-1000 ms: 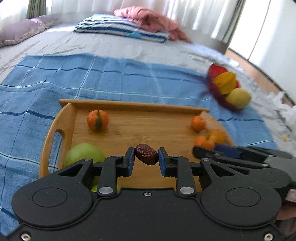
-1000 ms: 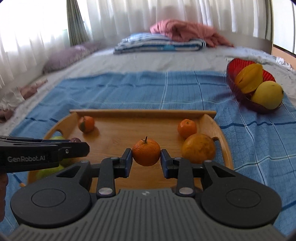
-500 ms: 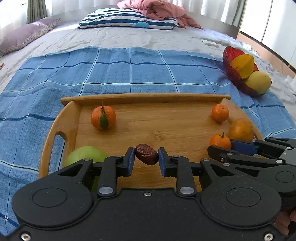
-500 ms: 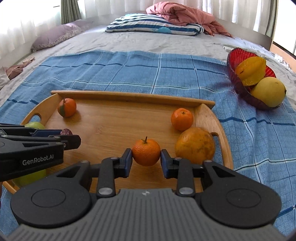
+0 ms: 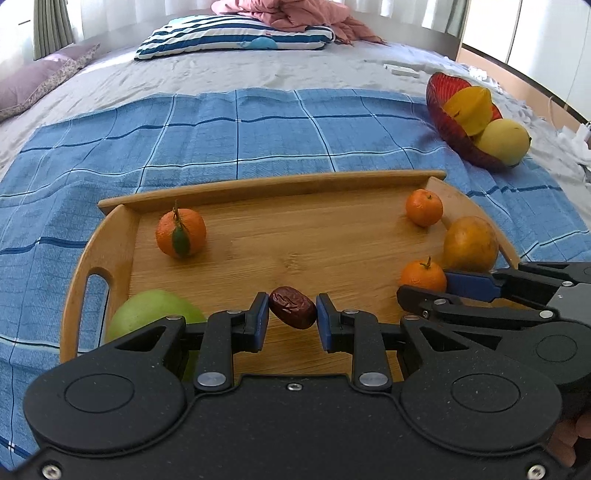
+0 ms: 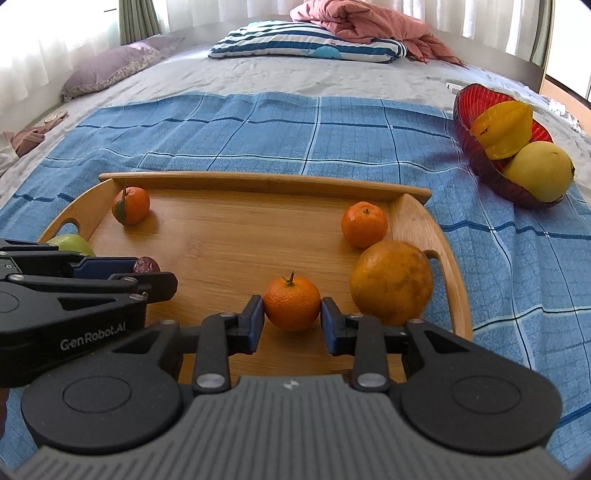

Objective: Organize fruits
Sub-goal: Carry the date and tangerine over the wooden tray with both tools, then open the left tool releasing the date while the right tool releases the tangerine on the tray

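Note:
A wooden tray (image 5: 110, 236) lies on a blue checked cloth. My left gripper (image 5: 291, 317) is shut on a dark red date (image 5: 293, 307) low over the tray's near edge. My right gripper (image 6: 291, 317) has a stemmed tangerine (image 6: 291, 303) between its pads; the jaws are opening but the pads still touch the fruit, which sits low on the tray board. On the tray also lie a leafed tangerine (image 5: 181, 232), a green fruit (image 5: 147, 314), a small tangerine (image 6: 364, 224) and a large orange (image 6: 391, 282).
A red bowl (image 6: 476, 155) with a yellow star fruit (image 6: 502, 129) and a yellow round fruit (image 6: 539, 175) stands on the cloth's far right. Pillows and a pink blanket (image 6: 369, 22) lie at the bed's far end. Both grippers stand side by side over the tray's front.
Both grippers have sunk a little toward the tray with their fruit still between the pads. The left view has levelled out, so the red bowl now sits farther right.

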Available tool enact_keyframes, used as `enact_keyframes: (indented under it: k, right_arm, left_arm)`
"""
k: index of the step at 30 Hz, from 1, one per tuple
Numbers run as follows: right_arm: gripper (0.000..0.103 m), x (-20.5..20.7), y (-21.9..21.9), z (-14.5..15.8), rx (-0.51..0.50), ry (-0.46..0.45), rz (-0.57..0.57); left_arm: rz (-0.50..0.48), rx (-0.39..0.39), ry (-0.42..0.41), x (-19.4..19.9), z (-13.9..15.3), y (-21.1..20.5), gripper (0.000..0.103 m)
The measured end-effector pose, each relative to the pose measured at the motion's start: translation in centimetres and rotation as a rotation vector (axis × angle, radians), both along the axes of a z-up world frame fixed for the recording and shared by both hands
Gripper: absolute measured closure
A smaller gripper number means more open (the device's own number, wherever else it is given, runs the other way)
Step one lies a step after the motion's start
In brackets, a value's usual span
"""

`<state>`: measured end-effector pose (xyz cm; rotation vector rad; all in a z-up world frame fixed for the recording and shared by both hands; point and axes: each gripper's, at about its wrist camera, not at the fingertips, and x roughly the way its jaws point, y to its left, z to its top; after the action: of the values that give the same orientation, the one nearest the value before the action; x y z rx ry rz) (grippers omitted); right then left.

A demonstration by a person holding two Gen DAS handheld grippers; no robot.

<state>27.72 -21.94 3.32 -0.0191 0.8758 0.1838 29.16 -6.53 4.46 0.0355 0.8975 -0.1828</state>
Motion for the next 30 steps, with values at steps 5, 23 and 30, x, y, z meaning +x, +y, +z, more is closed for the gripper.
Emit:
enact_keyframes:
  k: [5,23,30]
  right_arm:
    - [0.060,-0.2,-0.1,-0.1,0.002,-0.001,0.002]
    - [0.047,-1.5,-0.1,1.1,0.005,-0.050,0.006]
    - [0.044,-3.3,-0.3,2.2,-0.003,-0.097,0.016]
  left_arm:
    - [-0.005,-0.028,0.026,0.3,-0.4,0.1,0.077]
    - [0.026,-0.040,0.021,-0.7,0.0,1.1,0.056]
    - [0.007,-0.032,-0.014,-3.1,1.0,1.8,0.042]
